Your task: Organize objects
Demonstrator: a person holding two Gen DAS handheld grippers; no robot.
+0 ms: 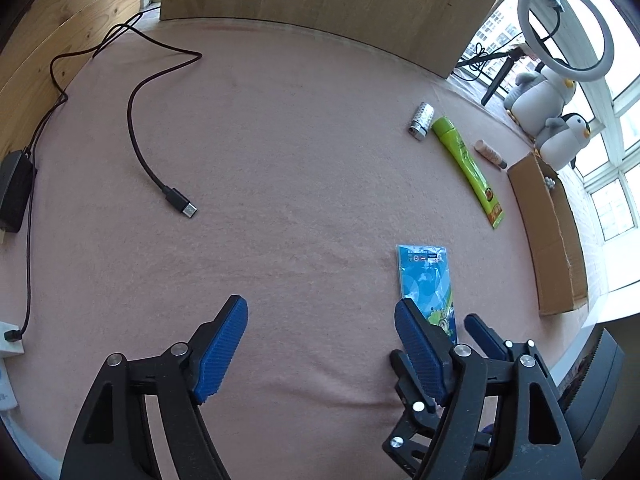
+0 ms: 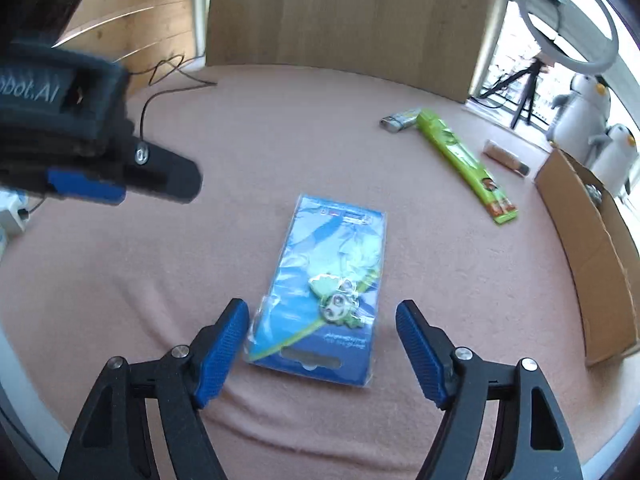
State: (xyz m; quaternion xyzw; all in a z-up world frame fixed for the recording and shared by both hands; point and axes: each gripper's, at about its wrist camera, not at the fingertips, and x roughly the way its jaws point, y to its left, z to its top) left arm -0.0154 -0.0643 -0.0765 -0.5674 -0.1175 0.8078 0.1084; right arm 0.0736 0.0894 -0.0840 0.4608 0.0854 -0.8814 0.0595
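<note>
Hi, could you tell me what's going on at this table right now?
A person holding two grippers is tidying items on a pink cloth. The right gripper hovers, jaws open, over a blue packet lying flat, apparently about to pick it up. The left gripper is open and empty beside it. A green tube, a silver item and a small bottle lie near the cardboard box.

1. Our left tongs (image 1: pixel 320 344) hang low with the blue pads spread wide, gripping nothing.
2. Our right tongs (image 2: pixel 322 344) sit just beside them, likewise wide apart and empty.
</note>
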